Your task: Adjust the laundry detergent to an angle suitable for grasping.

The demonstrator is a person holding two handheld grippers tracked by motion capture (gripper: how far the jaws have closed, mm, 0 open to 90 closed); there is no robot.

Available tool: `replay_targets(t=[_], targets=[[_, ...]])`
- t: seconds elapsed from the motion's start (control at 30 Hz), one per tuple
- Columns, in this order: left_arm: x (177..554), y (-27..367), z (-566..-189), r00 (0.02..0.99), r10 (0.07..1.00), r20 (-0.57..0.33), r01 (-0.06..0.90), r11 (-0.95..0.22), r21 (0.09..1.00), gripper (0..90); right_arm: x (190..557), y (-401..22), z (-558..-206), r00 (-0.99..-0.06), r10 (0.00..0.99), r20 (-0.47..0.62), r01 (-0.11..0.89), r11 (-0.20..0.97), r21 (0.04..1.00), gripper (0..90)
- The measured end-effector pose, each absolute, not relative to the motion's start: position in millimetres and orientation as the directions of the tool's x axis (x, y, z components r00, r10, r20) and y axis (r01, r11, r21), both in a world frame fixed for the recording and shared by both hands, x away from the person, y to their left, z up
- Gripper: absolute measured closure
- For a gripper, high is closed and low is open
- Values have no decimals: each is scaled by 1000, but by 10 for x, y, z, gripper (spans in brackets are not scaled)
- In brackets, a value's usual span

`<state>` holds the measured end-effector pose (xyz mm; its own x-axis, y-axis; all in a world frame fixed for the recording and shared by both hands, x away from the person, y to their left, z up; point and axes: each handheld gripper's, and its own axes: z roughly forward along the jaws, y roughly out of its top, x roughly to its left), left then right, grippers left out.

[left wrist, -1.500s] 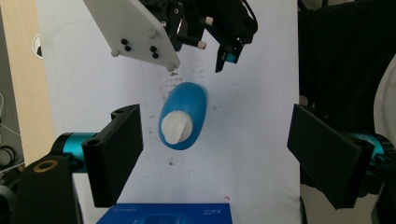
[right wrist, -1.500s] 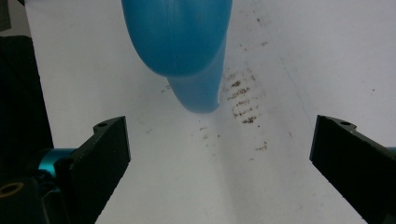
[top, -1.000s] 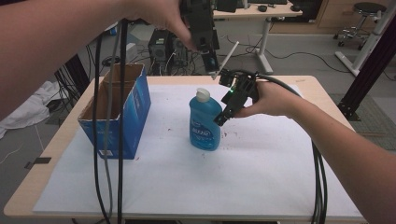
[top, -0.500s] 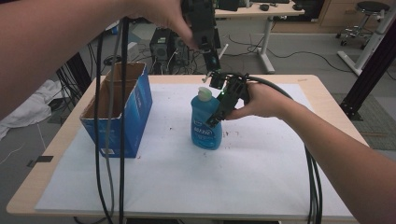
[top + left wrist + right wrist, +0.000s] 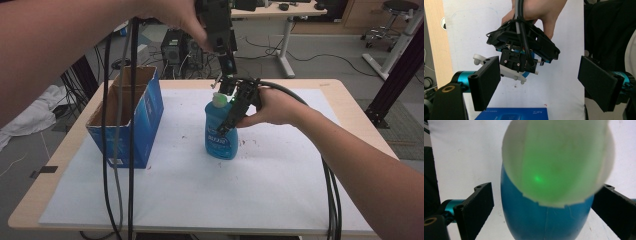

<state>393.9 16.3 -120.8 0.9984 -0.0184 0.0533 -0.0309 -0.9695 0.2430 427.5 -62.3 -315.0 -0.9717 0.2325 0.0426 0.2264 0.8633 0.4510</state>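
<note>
Right claw (image 5: 227,117) has closed in — bottle (image 5: 220,134) on white table (image 5: 280,180).

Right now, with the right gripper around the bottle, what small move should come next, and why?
Probably close the right gripper on the bottle. In the right gripper view its jaws stand open on either side of the blue body, just under the white cap, with a gap on each side. The bottle stands upright on the table, so a squeeze should grip it. The left gripper hangs open above.
</note>
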Motion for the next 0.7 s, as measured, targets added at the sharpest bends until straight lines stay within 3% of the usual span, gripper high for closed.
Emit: replay_targets(t=[0.47, 0.6, 0.7], targets=[[3937, 173, -1211, 998, -18, 55, -31, -971, 239, 184, 4265, -566, -3162, -972, 234, 28, 223, 871, 438, 52], [3935, 182, -1208, 998, -16, 56, -29, -970, 241, 184, 4268, -565, -3151, -975, 217, 36, 210, 868, 451, 133], [3931, 181, -1209, 998, -18, 56, -31, -971, 237, 184, 4267, -560, -3145, -975, 222, 31, 212, 868, 450, 133]])
